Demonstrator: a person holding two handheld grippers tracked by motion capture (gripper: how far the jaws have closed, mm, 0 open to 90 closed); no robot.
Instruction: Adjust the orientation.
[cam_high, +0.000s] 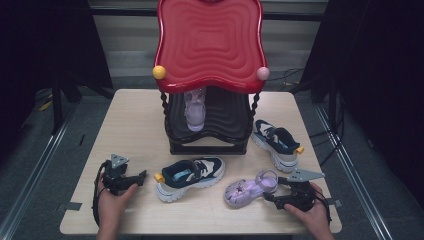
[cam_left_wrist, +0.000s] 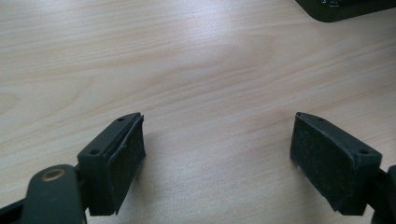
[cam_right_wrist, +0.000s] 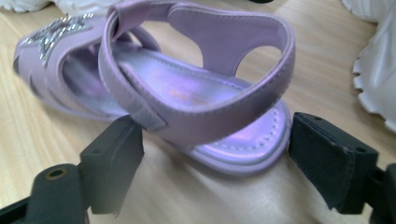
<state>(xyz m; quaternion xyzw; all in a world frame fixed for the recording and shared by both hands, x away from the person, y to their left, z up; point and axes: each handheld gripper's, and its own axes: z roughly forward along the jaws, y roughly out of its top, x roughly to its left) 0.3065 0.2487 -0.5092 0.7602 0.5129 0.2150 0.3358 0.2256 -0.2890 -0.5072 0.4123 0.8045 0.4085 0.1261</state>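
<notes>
A lilac sandal (cam_high: 247, 189) with a sparkly star on its toe lies on the wooden table (cam_high: 135, 120) at the front right. My right gripper (cam_high: 270, 197) sits just behind its heel. In the right gripper view the sandal's heel strap (cam_right_wrist: 187, 88) stands between the two black pads of this gripper (cam_right_wrist: 215, 144), which is open and not pressing on it. My left gripper (cam_high: 140, 177) rests at the front left, open, with bare wood between its pads (cam_left_wrist: 217, 140). A matching sandal (cam_high: 195, 111) stands on the rack's lower black shelf (cam_high: 225, 120).
A shoe rack with a wavy red top (cam_high: 209, 42) stands at the table's back middle. One navy and white sneaker (cam_high: 192, 176) lies between my grippers, another (cam_high: 277, 142) to the right of the rack. The rack's dark base (cam_left_wrist: 345, 7) edges the left gripper view.
</notes>
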